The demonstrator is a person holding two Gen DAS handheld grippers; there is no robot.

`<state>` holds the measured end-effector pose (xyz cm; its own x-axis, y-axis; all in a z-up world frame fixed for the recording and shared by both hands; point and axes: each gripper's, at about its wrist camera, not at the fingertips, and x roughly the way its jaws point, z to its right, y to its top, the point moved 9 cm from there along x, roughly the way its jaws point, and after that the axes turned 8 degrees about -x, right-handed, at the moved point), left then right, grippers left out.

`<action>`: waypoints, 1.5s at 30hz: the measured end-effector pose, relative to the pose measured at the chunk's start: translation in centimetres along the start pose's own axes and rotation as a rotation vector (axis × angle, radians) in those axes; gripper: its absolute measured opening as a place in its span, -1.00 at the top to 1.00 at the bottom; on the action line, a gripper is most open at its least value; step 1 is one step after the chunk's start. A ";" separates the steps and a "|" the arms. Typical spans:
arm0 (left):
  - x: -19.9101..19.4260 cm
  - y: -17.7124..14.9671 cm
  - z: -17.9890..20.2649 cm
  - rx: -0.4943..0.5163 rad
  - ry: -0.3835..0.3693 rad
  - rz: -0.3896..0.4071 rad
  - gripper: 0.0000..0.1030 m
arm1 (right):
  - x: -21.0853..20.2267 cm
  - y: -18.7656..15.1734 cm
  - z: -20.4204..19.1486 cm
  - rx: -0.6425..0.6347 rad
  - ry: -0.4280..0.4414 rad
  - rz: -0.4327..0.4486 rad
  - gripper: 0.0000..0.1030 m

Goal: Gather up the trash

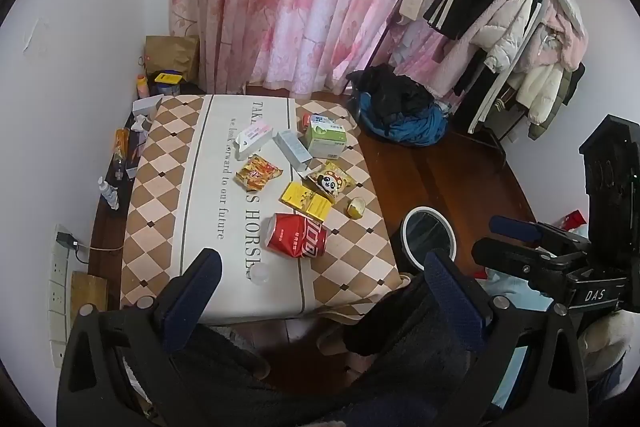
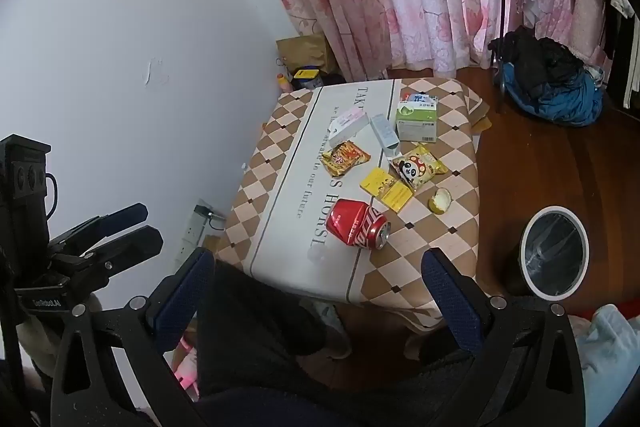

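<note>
A low table with a checkered cloth holds trash: a crushed red can, a yellow box, a panda snack bag, an orange snack bag, a green box, white cartons and a small yellow cup. A black bin with a white rim stands on the floor to the right. My left gripper and right gripper are open and empty, held before the table's near edge.
A white wall is on the left with a power strip. Pink curtains hang behind. A clothes rack and a pile of dark and blue clothes are at the right. The floor is brown wood.
</note>
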<state>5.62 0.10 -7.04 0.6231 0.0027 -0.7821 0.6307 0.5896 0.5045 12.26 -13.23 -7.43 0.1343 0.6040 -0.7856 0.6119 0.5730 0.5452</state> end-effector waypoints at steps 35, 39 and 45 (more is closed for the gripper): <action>0.4 -0.4 0.6 -0.006 -0.053 -0.011 -1.00 | 0.4 -1.2 -0.3 0.000 -0.001 -0.026 -1.00; 0.3 -0.4 0.7 -0.004 -0.057 -0.008 -1.00 | 0.3 -1.2 -0.2 0.000 -0.002 -0.024 -1.00; 0.2 -0.3 0.8 -0.002 -0.061 -0.007 -1.00 | 0.1 -1.2 -0.2 0.000 -0.002 -0.023 -1.00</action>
<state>5.95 -0.74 -7.04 0.6453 -0.0506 -0.7622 0.6344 0.5913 0.4979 11.38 -13.73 -8.09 0.1215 0.5898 -0.7984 0.6145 0.5869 0.5271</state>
